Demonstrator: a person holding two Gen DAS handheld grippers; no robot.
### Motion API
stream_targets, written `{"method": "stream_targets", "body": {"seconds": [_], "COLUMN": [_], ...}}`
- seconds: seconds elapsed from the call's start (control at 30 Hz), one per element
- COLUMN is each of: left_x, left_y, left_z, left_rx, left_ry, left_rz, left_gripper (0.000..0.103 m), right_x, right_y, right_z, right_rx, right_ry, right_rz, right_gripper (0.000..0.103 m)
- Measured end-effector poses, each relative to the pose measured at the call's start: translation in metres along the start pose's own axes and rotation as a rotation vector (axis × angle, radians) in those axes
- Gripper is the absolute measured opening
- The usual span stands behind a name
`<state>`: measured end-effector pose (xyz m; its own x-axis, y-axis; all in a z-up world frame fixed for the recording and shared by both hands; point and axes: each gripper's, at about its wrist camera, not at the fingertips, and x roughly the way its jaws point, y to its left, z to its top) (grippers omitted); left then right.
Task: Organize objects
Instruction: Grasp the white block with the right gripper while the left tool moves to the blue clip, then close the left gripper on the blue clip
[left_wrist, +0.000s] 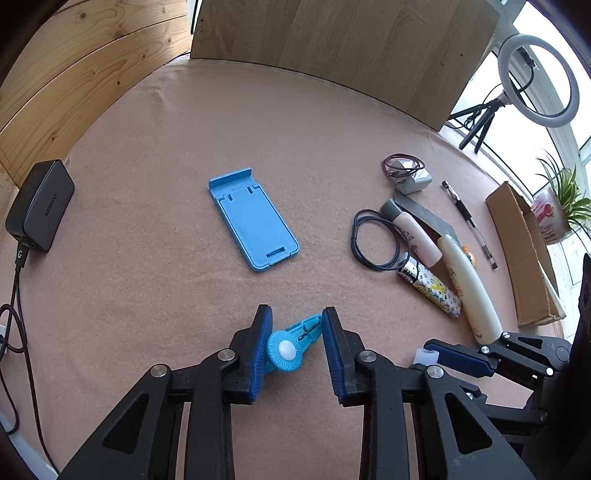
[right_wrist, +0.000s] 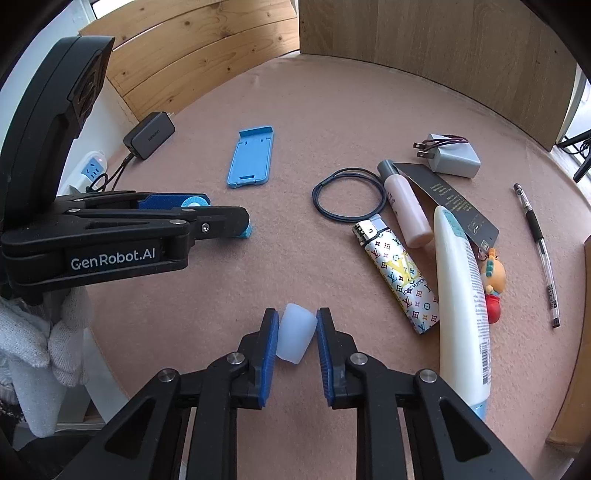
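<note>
- Right gripper (right_wrist: 296, 334): its ribbed blue pads are clamped on a cap (right_wrist: 296, 334), a small translucent white piece, soft-looking and tapered, near the desk's (right_wrist: 332, 103) near edge.
- Left gripper (left_wrist: 295, 341): jaws narrowed around a clip (left_wrist: 286, 349), a blue plastic hair clip with a round, scalloped head and a white dome; the left pad touches the head, the right pad meets only the clip's far tip; whether it is truly gripped I cannot tell.
- Progress: judging by the spread, sorting is at an early stage; both pieces sit low at the cloth, nothing is visibly grouped, and a box (left_wrist: 524, 254) of brown cardboard stands open at the desk's right edge, its contents unseen.
- Left to handle, towards the right edge: a glossy patterned lighter (right_wrist: 399, 277); a long cream tube (right_wrist: 461, 295); a pink bottle (right_wrist: 406, 206) with a grey cap; a thin coiled cable (right_wrist: 347, 199); a dark card (right_wrist: 450, 199); a small keychain figure (right_wrist: 493, 284); a clear pen (right_wrist: 539, 251); a grey plug (right_wrist: 452, 158).
- Mid-desk: a flat blue stand (left_wrist: 253, 219), matte plastic with rounded corners.
- Left edge: a black charger (left_wrist: 38, 205), cabled.
- Desk covering: a pinkish felt-like cloth, matte.
</note>
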<state>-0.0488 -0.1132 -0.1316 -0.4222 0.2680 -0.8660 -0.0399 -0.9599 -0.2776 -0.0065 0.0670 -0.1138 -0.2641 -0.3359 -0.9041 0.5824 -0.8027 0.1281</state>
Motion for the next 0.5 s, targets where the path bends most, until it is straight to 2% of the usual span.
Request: {"method": "stream_targets", "body": {"seconds": [0.1,0.2,0.23,0.27,0.33,0.5], "left_x": [-0.003,-0.004,-0.005,-0.006,-0.006,-0.003], "left_y": [-0.003,-0.001,0.0,0.001,0.002,0.003], "left_z": [0.001,0.002,0.001,-0.001,-0.005,-0.016], "left_rx": [0.011,0.016,0.015,0.019,0.034,0.048], "left_ry": [-0.006,0.006,0.008,0.001,0.008,-0.004], "left_rz": [0.001,-0.036,-0.029,-0.022,-0.014,0.009], "left_gripper": [0.03,0.031,0.036,0.047,0.058,0.057], "right_x": [-0.005,-0.009,-0.01,-0.01,-0.012,-0.014], "right_y": [-0.002,-0.006,-0.008,-0.01,-0.013,-0.018], "right_z": [-0.002,-0.003,-0.003,-0.003,-0.004,-0.007], "right_rx": [0.006,0.017,0.021,0.026,0.033,0.046], "right_ry": [-0.01,-0.02,-0.02,-0.02,-0.019,-0.018], "right_rz": [-0.001,0.0,-0.003,-0.004,-0.003,-0.004], "right_gripper": [0.017,0.016,0.016,0.016,0.016,0.016]}}
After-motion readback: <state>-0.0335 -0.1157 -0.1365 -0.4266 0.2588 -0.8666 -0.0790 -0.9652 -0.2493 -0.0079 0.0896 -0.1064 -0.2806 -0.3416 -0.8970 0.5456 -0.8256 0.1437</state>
